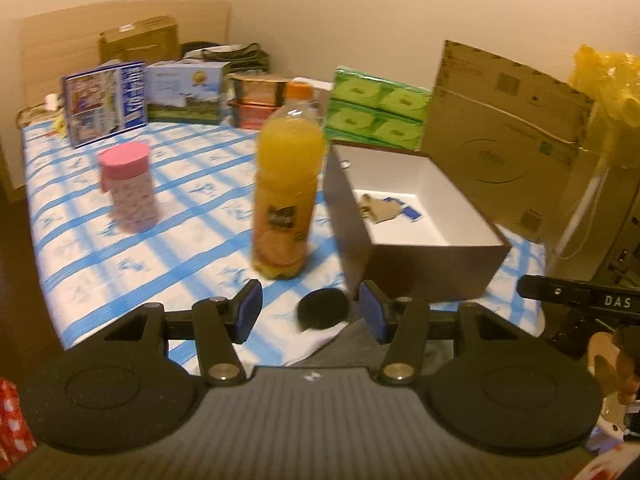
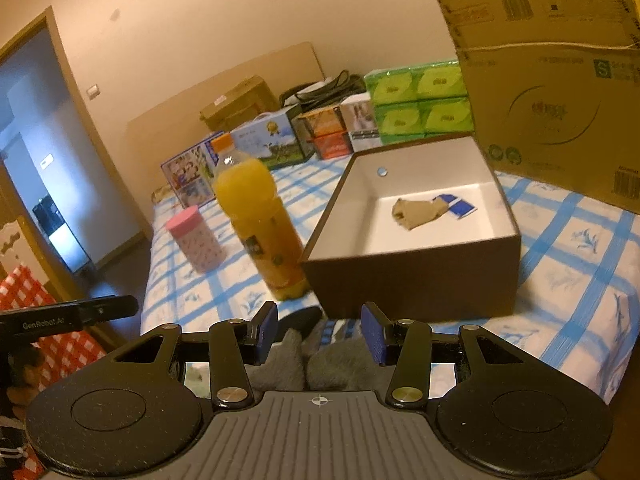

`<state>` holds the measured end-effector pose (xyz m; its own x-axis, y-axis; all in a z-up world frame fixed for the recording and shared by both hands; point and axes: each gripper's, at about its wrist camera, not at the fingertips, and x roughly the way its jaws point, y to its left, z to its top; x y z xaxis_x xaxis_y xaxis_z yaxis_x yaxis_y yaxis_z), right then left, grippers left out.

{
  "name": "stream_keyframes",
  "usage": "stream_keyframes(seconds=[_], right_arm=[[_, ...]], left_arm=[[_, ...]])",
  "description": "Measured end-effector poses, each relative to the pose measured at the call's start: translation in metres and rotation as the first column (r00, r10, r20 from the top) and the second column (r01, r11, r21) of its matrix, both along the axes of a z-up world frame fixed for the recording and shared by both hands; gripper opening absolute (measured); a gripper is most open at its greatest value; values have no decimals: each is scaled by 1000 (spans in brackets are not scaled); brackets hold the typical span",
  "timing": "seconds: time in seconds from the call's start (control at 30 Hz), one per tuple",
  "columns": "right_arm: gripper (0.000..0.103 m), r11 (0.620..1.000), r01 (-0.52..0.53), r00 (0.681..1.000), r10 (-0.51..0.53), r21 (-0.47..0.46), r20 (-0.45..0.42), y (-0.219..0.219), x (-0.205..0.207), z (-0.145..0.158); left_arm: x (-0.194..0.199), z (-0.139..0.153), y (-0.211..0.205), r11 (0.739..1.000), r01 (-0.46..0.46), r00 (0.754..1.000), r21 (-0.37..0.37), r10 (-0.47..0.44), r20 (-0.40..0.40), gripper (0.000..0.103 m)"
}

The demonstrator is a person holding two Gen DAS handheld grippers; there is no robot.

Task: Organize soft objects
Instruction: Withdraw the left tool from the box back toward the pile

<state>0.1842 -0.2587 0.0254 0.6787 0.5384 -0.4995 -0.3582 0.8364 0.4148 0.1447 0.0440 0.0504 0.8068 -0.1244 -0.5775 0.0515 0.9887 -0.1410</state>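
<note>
**Now both claws hang spread at the near edge of the bed**

Plainly, the left claw (image 1: 311,312) stands spread, its blue pads apart with nothing pinched between them. Seen through its gap, a flat round black disc (image 1: 323,308) lies at the near edge of the blue-and-white checked bed cover (image 1: 120,248), resting partly on a white cloth (image 1: 316,342) and next to a grey cloth (image 1: 352,344).

The right claw (image 2: 319,334) is spread too, and its pads press on nothing. Below its gap lies a soft grey fleecy cloth (image 2: 320,364), bunched in two humps at the near edge of the bed; whether the pads touch it cannot be told.

Just beyond both claws stands an open brown cardboard box with a white inside (image 2: 416,280). Its long axis runs away from the cameras, toward the far clutter. On its floor lies a crumpled tan soft item (image 2: 412,210), its long axis running roughly across the box, with one end touching a small blue-and-white flat packet (image 2: 458,204).

Left of the box, just beside its near corner, a plastic bottle of orange juice with an orange cap (image 1: 288,192) stands upright. Further left, well apart, stands a pink-lidded patterned tumbler (image 1: 130,188), also upright.

Behind the box sit a stack of green tissue packs (image 1: 376,114) and a large leaning brown corrugated carton (image 1: 504,140).
</note>
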Motion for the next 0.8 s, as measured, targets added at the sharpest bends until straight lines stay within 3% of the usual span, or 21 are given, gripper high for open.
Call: stream_keyframes(seconds=[0.2, 0.37, 0.5, 0.63, 0.8], right_arm=[[47, 998, -25, 999, 23, -57, -37, 16, -5, -19], [67, 992, -67, 997, 62, -108, -45, 33, -12, -36], [70, 977, -130, 991, 127, -171, -29, 53, -21, -47], [71, 947, -194, 980, 200, -256, -2, 75, -28, -59], [72, 883, -263, 952, 302, -389, 42, 103, -36, -74]], left_arm=[[-18, -14, 23, 998, -65, 997, 14, 66, -28, 50], [-28, -29, 39, 994, -108, 992, 11, 109, -66, 50], [-31, -41, 45, 992, -123, 987, 9, 124, -102, 50], [-33, -54, 46, 992, -124, 983, 8, 124, -133, 50], [-33, -67, 45, 993, -120, 979, 15, 120, -162, 50]])
